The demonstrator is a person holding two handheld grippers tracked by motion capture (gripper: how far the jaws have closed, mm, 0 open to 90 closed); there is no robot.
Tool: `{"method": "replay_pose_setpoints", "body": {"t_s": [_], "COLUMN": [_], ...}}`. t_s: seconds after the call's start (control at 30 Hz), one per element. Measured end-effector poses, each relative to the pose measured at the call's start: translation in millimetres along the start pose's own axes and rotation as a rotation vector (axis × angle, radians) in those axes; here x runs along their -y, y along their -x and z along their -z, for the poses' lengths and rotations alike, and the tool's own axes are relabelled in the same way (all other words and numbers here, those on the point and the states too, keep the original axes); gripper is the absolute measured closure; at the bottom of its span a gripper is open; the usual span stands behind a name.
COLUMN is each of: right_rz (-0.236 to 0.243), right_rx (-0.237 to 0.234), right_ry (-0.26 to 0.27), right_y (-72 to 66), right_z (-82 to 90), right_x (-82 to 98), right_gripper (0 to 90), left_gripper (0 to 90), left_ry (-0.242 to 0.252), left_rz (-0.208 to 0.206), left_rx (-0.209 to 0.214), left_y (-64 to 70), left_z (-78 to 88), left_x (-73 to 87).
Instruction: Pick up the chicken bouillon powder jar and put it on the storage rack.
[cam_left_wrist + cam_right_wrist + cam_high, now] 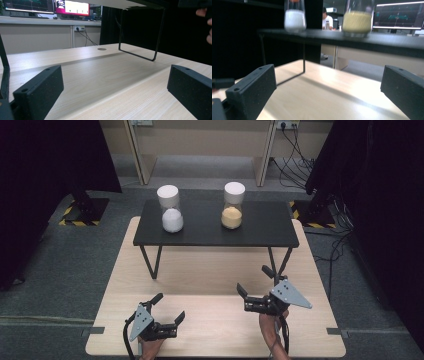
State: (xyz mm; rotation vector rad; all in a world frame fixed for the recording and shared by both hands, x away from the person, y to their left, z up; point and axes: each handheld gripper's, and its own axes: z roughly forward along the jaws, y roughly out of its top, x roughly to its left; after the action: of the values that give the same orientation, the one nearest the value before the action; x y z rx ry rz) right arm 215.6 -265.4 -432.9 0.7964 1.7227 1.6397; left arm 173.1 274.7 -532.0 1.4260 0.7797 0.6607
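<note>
Two empty grippers low over the light wooden table (pixel 210 280)
Left gripper (pixel 169 309) and right gripper (pixel 255 281) near its front edge, fingers wide apart, holding nothing; white-sand hourglass (pixel 170 209) and yellow-sand hourglass (pixel 232 205) stand on the black shelf (pixel 260 227)

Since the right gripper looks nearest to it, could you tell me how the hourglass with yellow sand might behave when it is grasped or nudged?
The yellow sand hourglass stands tall on a narrow base on the black shelf, so a push high up would probably tip it. Its clear bulbs look like glass: likely fragile and slippery. With the sand sitting low, it may feel bottom-heavy. The right gripper stands open.
</note>
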Motion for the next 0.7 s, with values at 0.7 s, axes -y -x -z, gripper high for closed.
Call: {"method": "replay_pose_setpoints", "body": {"t_s": [0.7], "right_rz": [-0.025], "right_rx": [-0.012], "right_ry": [-0.07], "right_y": [-0.1], "right_z": [9.3], "right_x": [66.8], "right_gripper": [0.1], "left_gripper": [0.0], "left_ry": [-0.006], "left_rz": [0.0], "left_rx": [-0.004], "left_y": [1.7], "left_z": [-0.5], "left_x": [-0.6]}}
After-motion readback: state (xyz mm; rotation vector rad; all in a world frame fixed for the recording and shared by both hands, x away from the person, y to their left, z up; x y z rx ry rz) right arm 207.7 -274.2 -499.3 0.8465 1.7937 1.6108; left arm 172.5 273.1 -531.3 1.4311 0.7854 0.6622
